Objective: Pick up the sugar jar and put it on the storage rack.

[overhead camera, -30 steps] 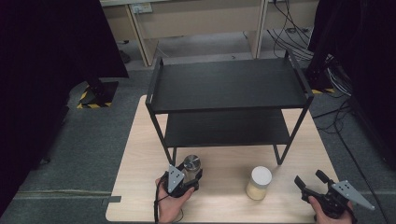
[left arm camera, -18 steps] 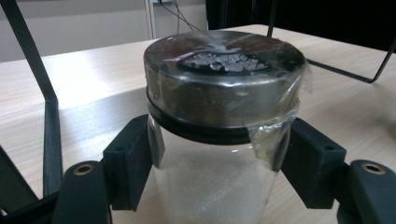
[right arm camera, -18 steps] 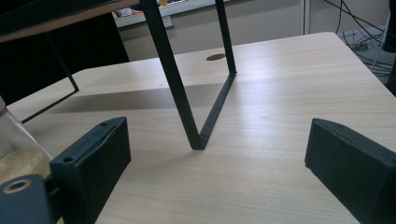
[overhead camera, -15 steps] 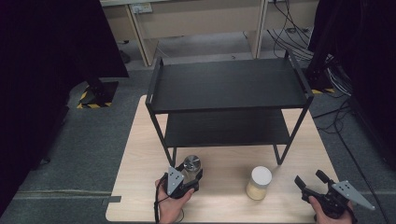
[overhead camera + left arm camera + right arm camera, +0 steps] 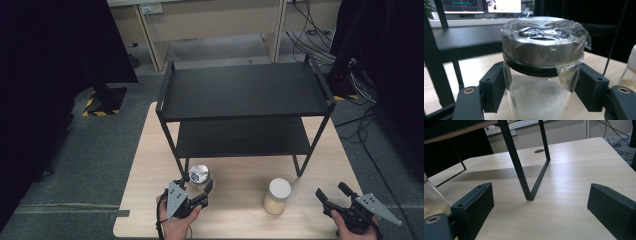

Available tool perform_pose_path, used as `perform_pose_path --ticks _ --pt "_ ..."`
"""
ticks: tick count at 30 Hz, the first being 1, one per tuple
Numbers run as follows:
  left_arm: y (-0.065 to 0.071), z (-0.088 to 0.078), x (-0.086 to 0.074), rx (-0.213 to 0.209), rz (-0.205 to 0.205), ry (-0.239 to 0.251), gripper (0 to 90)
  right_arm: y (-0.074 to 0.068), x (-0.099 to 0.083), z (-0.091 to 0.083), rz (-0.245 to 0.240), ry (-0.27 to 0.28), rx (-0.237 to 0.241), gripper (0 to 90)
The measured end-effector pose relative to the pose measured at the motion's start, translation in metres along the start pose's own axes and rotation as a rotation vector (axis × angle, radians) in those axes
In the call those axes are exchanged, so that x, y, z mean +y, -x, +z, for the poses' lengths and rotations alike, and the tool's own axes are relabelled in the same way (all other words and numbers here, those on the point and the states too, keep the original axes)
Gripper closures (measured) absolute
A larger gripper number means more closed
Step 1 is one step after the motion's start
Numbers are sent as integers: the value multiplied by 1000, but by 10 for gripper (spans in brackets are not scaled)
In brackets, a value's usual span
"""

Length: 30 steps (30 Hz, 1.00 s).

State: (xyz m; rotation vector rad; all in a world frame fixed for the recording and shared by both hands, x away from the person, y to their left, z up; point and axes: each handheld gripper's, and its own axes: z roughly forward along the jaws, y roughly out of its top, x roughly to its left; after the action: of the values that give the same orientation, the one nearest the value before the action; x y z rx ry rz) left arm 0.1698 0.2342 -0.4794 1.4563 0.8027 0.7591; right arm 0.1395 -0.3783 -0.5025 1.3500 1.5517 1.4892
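Observation:
A glass jar [image 5: 541, 62] with a silver lid under crinkled plastic film holds white grains and stands on the light wooden table [image 5: 150, 155], just in front of the rack's left front leg. My left gripper [image 5: 195, 186] has both pads pressed against the jar's glass sides, so it is shut on the jar [image 5: 199, 174]. A second jar [image 5: 276, 196] with a white lid and yellowish grains stands right of centre. Near the table's front right corner my right gripper [image 5: 331, 191] is open, with bare table between its jaws in the right gripper view.
A black two-tier shelf rack [image 5: 245, 90] stands on the far half of the table, both shelves bare. Its thin right front leg [image 5: 524, 182] rises just ahead of the right gripper. The white-lidded jar [image 5: 431, 202] sits left of the right gripper. Grey floor surrounds the table.

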Motion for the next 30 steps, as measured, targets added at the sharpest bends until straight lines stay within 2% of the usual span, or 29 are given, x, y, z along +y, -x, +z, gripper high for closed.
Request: perform_pose_path --ticks 7,20,26,27,30 --pt "3 -9 15 8 8 47 310 0 0 0 0 -1 1 72" --pt "6 -15 36 45 15 83 310 0 -1 0 7 4 4 72" --pt "5 -16 50 73 17 99 311 0 0 1 6 0 4 72" --pt "6 -17 56 85 24 103 311 0 0 0 9 1 4 72" --pt "7 -17 63 89 24 104 311 0 0 0 10 1 5 71"
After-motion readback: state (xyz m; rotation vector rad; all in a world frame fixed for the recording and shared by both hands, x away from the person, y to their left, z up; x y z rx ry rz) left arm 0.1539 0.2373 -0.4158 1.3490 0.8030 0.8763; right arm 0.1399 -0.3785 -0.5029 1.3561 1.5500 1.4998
